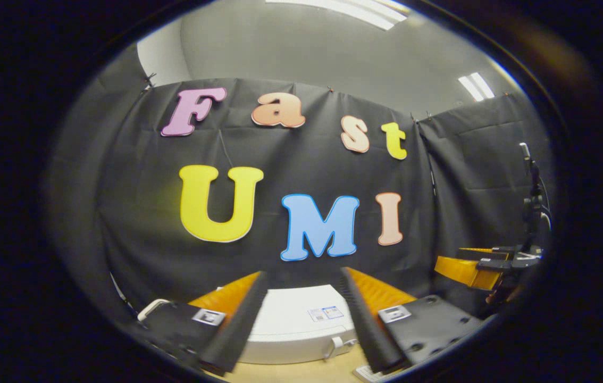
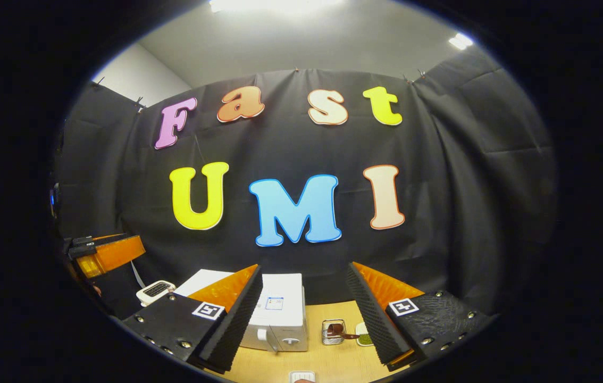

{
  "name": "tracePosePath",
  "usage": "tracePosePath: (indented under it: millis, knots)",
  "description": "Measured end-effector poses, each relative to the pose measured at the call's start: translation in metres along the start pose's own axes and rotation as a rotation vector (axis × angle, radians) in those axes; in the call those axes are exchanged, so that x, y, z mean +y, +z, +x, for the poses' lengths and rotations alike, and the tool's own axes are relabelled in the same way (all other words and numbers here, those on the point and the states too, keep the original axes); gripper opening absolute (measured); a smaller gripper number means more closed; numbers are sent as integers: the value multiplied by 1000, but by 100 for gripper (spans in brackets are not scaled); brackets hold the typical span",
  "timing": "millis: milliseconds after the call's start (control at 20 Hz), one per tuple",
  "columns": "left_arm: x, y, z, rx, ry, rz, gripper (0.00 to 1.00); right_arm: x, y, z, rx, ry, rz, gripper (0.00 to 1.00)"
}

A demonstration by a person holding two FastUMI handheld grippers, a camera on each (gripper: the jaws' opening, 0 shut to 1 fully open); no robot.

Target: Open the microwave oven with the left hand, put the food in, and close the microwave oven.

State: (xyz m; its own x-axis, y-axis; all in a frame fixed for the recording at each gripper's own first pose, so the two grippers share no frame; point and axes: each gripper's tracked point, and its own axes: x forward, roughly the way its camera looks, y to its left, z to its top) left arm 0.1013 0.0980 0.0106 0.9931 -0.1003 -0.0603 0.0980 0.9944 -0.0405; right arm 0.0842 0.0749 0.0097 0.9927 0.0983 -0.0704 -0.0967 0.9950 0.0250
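On wooden table (image 2: pixel 333 361): white microwave (image 2: pixel 280 311).

Ceiling strip lights (image 1: pixel 357 9) at 12 o'clock blow out w/ glare; booth evenly lit, soft shadows. Heavy fisheye bending and blur toward edges, centre sharp.

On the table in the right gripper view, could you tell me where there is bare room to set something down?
Bare wood lies in front of the microwave, toward the camera, between the right gripper's fingers. It is crowded right of the microwave, where a small container and a dish of green food sit close together.
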Motion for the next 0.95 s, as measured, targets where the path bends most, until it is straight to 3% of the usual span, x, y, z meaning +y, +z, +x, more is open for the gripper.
tracePosePath:
  millis: [50, 100, 350, 700, 950]
  knots:
    - [7, 7, -9, -19, 12, 16, 93, 8, 12, -5, -18, 4, -6, 96]
    - [10, 14, -17, -40, 15, 28, 96, 15, 20, -10, -38, 1, -11, 96]
    - [23, 22, -48, -56, -29, 33, 95, 46, 38, -38, -78, -15, -36, 96]
    - [33, 16, -69, -64, -77, 4, 94, 61, 29, -66, -64, -65, -62, 96]
    - [32, 12, -79, -61, -70, -7, 94, 68, 31, -70, -68, -31, -66, 96]
